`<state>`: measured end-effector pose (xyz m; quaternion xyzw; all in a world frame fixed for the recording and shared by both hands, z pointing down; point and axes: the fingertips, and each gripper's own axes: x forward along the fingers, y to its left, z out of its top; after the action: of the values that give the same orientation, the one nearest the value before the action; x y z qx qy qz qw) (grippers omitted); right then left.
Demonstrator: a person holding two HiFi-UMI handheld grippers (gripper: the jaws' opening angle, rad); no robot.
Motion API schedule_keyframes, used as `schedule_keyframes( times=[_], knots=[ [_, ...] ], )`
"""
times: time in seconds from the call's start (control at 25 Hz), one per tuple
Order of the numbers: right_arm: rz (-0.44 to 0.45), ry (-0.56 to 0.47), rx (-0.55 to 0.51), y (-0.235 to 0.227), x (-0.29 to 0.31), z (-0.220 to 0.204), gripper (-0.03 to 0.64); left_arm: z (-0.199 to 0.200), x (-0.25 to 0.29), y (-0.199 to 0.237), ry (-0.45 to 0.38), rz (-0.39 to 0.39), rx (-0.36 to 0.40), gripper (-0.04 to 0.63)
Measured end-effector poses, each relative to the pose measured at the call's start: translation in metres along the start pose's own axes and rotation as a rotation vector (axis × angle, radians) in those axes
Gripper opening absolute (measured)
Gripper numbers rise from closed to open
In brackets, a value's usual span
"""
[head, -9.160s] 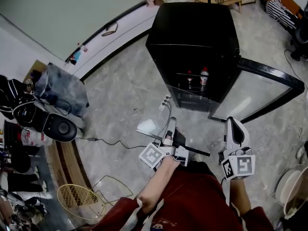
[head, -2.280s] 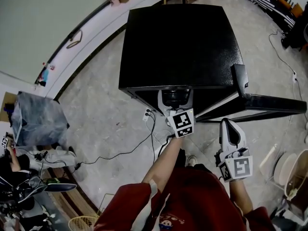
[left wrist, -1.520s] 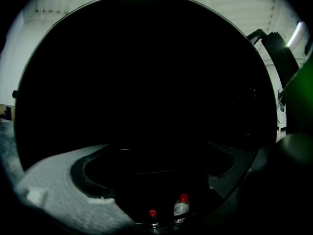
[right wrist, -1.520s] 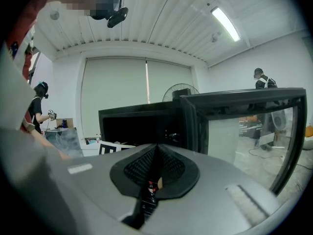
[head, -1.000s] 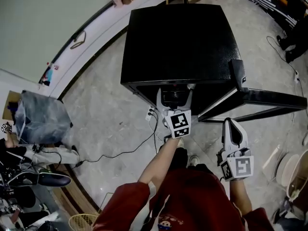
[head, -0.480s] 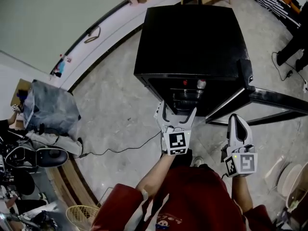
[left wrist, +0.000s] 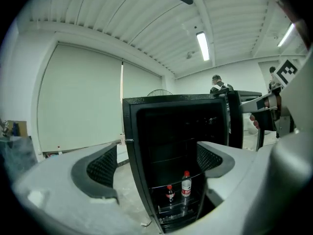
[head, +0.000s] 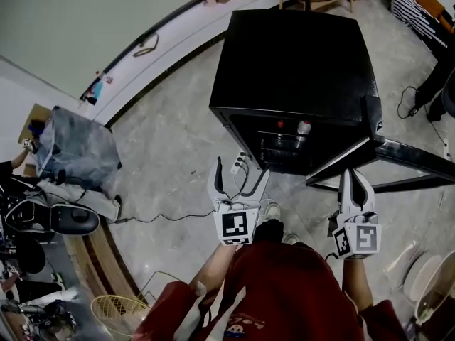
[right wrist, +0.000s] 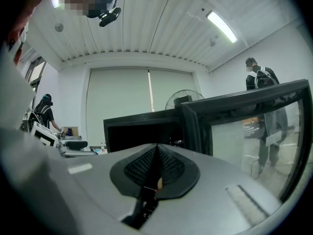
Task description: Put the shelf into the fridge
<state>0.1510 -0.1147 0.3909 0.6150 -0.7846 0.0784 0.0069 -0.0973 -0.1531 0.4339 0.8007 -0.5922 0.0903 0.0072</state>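
Left gripper jaws wide, empty; right gripper jaws pressed together, empty. Shelf inside fridge, over bottles (seating unclear). Risk: if off rails, shutting door likely jolts it onto bottles.

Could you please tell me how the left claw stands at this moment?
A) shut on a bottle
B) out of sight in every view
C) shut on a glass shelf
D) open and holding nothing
D: in the left gripper view the left claw has its jaws wide apart, with nothing between them, only the black open fridge seen beyond.
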Motion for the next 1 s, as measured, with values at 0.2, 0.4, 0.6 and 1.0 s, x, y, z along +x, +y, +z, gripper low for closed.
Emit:
schedule_keyframes(
  times=[0.2, 0.4, 0.6, 1.0],
  knots=[
    [0.037, -0.011, -0.012, 0.012, 0.007, 0.004, 0.000, 0.015, -0.004, 0.004, -0.029, 0.010, 0.013, 0.500],
    [0.057, -0.013, -0.018, 0.019, 0.009, 0.006, 0.000, 0.018, -0.010, 0.009, -0.032, 0.009, -0.004, 0.492],
    [0.070, -0.008, -0.023, 0.023, 0.009, 0.004, 0.000, 0.018, -0.018, 0.012, -0.028, 0.014, -0.019, 0.459],
    [0.077, 0.001, -0.020, 0.027, 0.010, 0.000, 0.000, 0.017, -0.029, 0.024, -0.037, 0.063, 0.008, 0.116]
  ],
)
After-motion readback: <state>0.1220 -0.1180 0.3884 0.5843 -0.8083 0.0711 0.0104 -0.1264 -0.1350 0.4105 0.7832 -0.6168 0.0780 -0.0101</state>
